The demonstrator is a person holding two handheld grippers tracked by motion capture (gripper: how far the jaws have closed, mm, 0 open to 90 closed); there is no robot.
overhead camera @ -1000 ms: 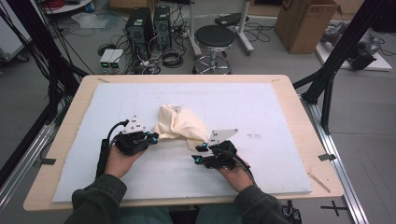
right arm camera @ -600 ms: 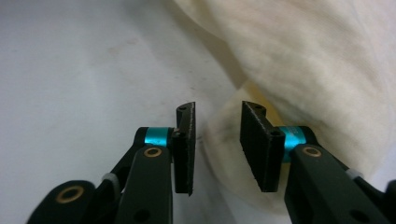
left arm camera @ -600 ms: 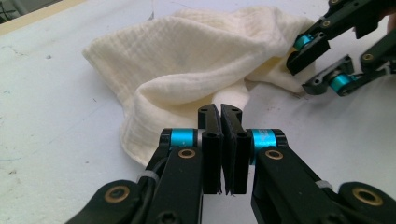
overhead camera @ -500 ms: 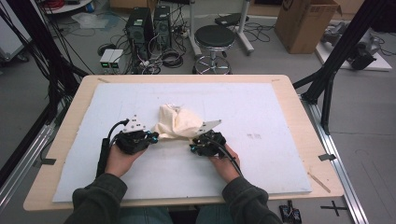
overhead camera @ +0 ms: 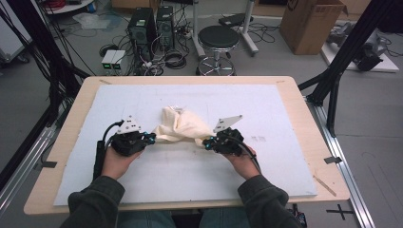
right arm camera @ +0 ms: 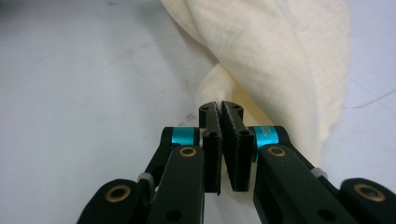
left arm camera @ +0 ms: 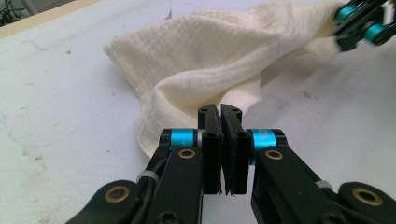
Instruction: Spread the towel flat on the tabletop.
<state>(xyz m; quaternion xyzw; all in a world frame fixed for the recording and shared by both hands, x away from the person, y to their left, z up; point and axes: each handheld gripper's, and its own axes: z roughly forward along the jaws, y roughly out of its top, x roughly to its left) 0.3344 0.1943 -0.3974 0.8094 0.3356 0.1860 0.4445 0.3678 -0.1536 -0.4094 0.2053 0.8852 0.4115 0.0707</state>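
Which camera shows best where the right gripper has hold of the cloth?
The right gripper view: the right gripper is shut on a twisted corner of the cream cloth. The high view shows the whole cloth; the left gripper view shows this grip far off.

Even, soft indoor light, no glare.
The high view is slightly grainy with faint shadows on the table (overhead camera: 294, 118); both gripper views blur toward their far edges.

Both forearms reach forward, black left gripper (overhead camera: 151, 138) pinched closed; black right gripper (overhead camera: 207, 142) (jaws just closing) now pinched too.
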